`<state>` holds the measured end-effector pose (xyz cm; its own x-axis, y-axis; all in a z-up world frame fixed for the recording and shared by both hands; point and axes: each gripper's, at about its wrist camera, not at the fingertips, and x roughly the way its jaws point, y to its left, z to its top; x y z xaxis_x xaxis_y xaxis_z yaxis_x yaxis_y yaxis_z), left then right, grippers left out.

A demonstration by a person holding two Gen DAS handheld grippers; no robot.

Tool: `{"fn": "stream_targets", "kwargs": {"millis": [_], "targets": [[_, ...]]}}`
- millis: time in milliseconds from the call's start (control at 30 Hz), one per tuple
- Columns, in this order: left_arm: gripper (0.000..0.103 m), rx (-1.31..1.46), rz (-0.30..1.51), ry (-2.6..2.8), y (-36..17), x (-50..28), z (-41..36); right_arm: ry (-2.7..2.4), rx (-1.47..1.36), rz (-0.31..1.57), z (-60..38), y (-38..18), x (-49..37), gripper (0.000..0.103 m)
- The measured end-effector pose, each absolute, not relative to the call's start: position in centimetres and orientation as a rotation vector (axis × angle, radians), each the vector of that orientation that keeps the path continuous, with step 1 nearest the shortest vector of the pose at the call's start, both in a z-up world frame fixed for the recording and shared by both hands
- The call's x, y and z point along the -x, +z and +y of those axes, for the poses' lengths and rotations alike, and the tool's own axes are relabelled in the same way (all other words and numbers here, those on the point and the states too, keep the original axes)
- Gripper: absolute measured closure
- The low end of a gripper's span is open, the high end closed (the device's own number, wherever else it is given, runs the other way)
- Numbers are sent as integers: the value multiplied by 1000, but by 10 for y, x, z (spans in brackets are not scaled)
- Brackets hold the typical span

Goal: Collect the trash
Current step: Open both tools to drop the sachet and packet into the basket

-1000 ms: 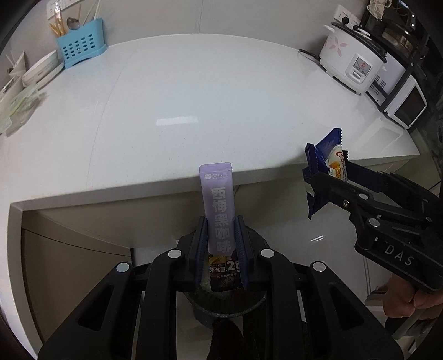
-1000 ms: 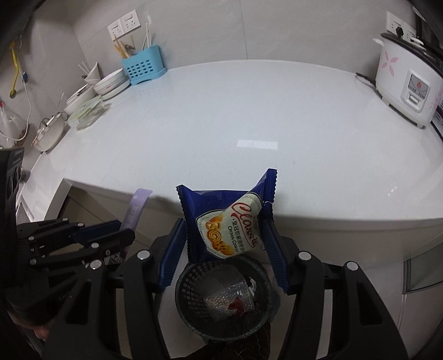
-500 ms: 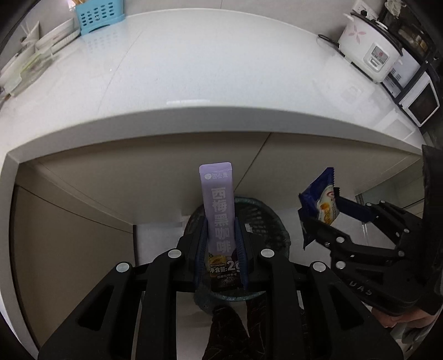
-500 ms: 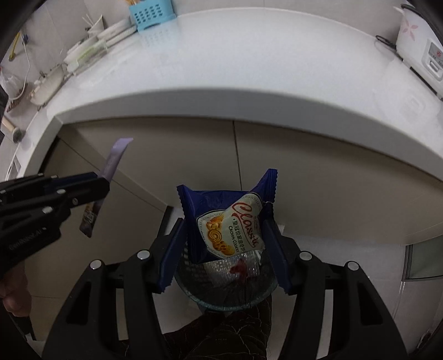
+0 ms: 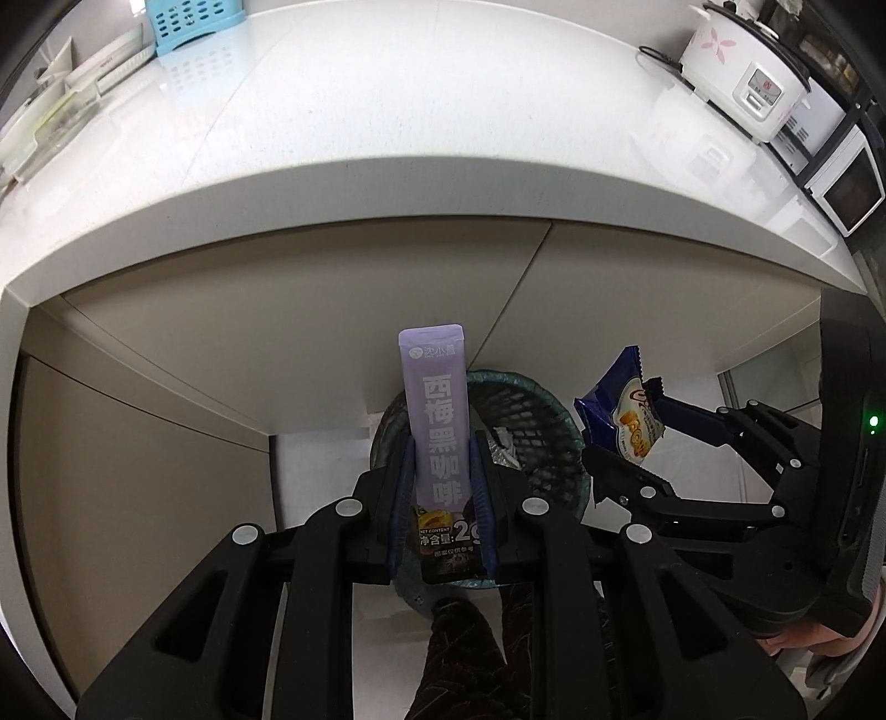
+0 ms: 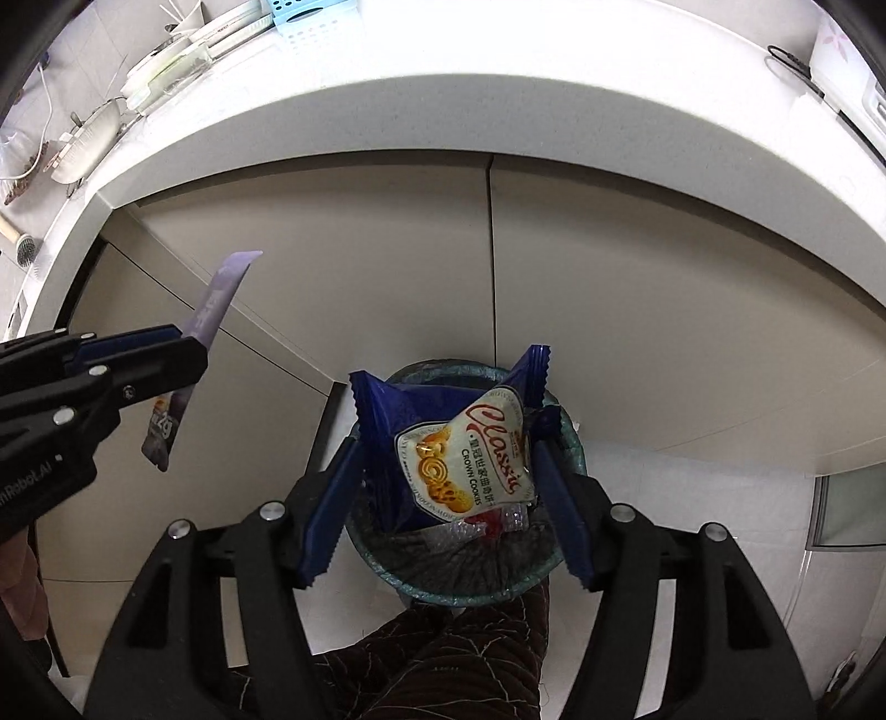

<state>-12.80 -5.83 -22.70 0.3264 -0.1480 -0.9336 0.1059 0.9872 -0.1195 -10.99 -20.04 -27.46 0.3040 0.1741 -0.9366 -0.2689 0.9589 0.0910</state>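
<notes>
Below the white countertop (image 5: 387, 138), the round dark mesh wastebasket (image 6: 570, 443) sits on the floor against the beige cabinet, and the light wrappers could flutter past its rim if let go off-centre. The right gripper (image 6: 448, 471), fairly wide, pinches the crumpled blue cookie wrapper (image 6: 459, 459) right over the basket. The left gripper (image 5: 443, 487), nearly closed, clamps the slim purple coffee sachet (image 5: 437, 421) upright, seemingly nearer the rim.

You have a white counter (image 5: 387, 111) curving above plain cabinet fronts. On it, a blue utensil caddy (image 5: 191, 22) stands at the back, with plates (image 5: 105, 50) stacked just left of it; a white rice cooker (image 5: 742, 83) sits at the right end. Below, on the pale tiled floor (image 6: 692, 498), stands a dark mesh waste basket (image 6: 554, 570) holding crumpled wrappers.
</notes>
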Motion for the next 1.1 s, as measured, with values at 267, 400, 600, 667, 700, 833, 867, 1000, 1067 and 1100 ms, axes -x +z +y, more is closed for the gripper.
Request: {"fn": "stream_targets", "kwargs": {"millis": [267,400,600,667,700,833,867,1000,1067,1100], "targets": [[83,42,1238,-165,-232,121,-63,296,82,1235,-195,-278,110,38],[83,43,1241,-161,-235,119,-62,300,84,1239,-197,-277,110,36],[83,50,1247,-151,-239,120,-61,307,86,1247,-198,-280,107,33],[83,52,1247,-148,-240,120,-61,311,86,1248,-196,-281,106,32],[83,53,1248,-147,-240,119,-61,312,86,1248,-195,-281,105,31],[83,56,1251,-142,-242,119,-61,317,86,1245,-193,-283,106,28],[83,58,1253,-140,-243,119,-62,317,85,1246,-192,-283,106,28],[83,59,1256,-139,-246,118,-64,316,84,1242,-191,-282,107,23],[83,60,1261,-139,-249,118,-67,310,83,1239,-191,-281,108,22],[83,61,1263,-141,-252,118,-68,305,82,1239,-193,-279,107,22]]}}
